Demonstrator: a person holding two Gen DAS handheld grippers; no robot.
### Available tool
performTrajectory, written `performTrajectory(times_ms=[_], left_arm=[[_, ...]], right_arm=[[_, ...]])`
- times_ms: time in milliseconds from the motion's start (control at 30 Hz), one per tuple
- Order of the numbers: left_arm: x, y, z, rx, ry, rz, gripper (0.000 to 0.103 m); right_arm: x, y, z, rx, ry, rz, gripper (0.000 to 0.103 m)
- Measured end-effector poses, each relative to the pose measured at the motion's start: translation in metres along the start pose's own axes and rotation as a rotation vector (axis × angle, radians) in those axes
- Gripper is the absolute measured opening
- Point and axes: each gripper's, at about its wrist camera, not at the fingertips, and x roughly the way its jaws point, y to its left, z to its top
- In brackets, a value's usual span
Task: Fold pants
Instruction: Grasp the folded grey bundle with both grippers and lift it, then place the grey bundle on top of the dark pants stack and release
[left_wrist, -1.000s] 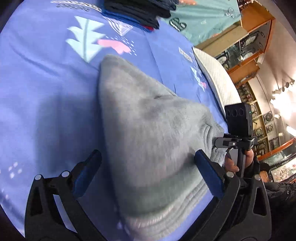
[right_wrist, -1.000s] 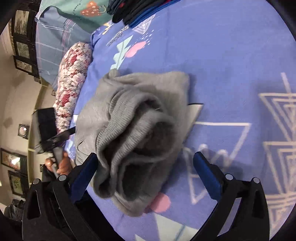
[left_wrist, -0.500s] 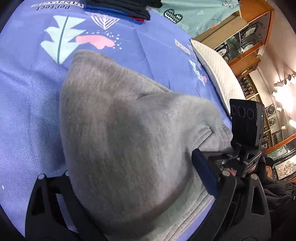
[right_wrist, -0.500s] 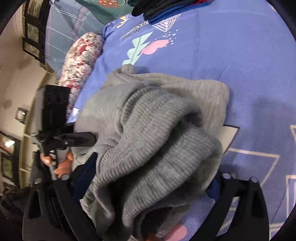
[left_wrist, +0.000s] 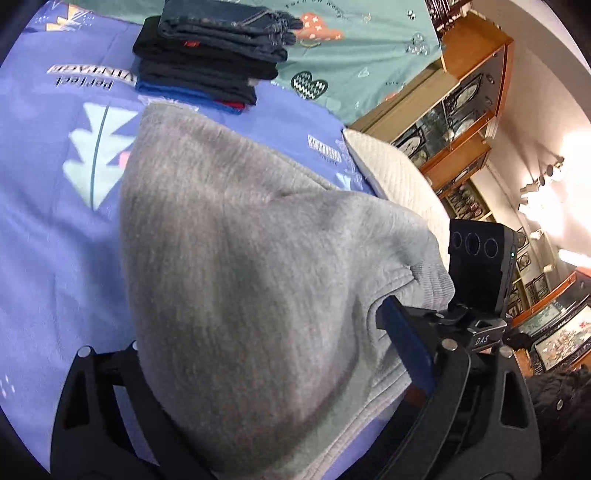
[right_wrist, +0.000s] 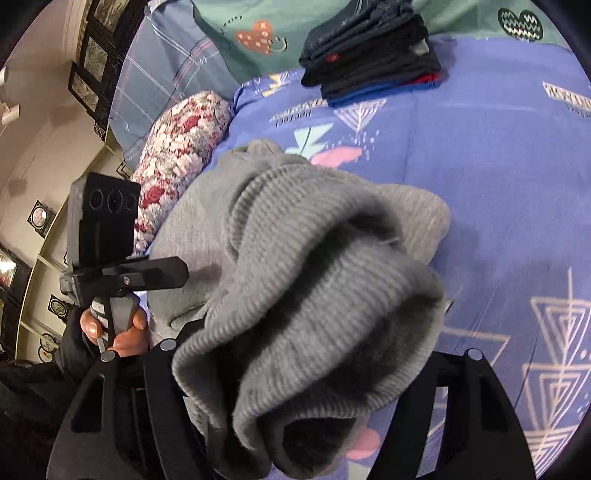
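Left gripper (left_wrist: 280, 354): jaws wide, grey pants (left_wrist: 240, 280) bunched between them; the cloth drapes over the left finger and hides it, the right blue pad (left_wrist: 404, 350) sits against the folded edge. Whether the pads actually press on the cloth I can't tell; its jaws have just eased in slightly with the pants between them. Right gripper (right_wrist: 306, 373): jaws have just been closing on the ribbed waistband (right_wrist: 314, 295), which fills the gap and covers both fingertips, so pad contact isn't visible either; it looks grasped but I can't confirm. Pants are a thick grey bundle sagging across both grippers, near end raised, far end trailing down onto the purple bedspread (left_wrist: 44, 229) with tree and triangle prints. From the right wrist view the left gripper's camera block (right_wrist: 105, 218) shows beside the pants with a hand (right_wrist: 118, 328) on its handle; from the left wrist view the right gripper's camera block (left_wrist: 480, 266) sits just past the waistband corner. Stack of dark folded clothes (left_wrist: 210, 55) lies at the far side of the bedspread, well apart from the pants. Floral pillow (right_wrist: 181, 155) on one side, white pillow (left_wrist: 399, 184) on the other, green sheet (left_wrist: 351, 55) behind the stack.
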Motion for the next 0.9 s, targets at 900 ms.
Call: performTrajectory(times_ms=[900], left_arm=[[0.089,0.125,0.404,-0.224,-0.226,0.132,0.101]], right_arm=[[0.097,-0.105,0.421,-0.080,-0.423,-0.413,0.093]])
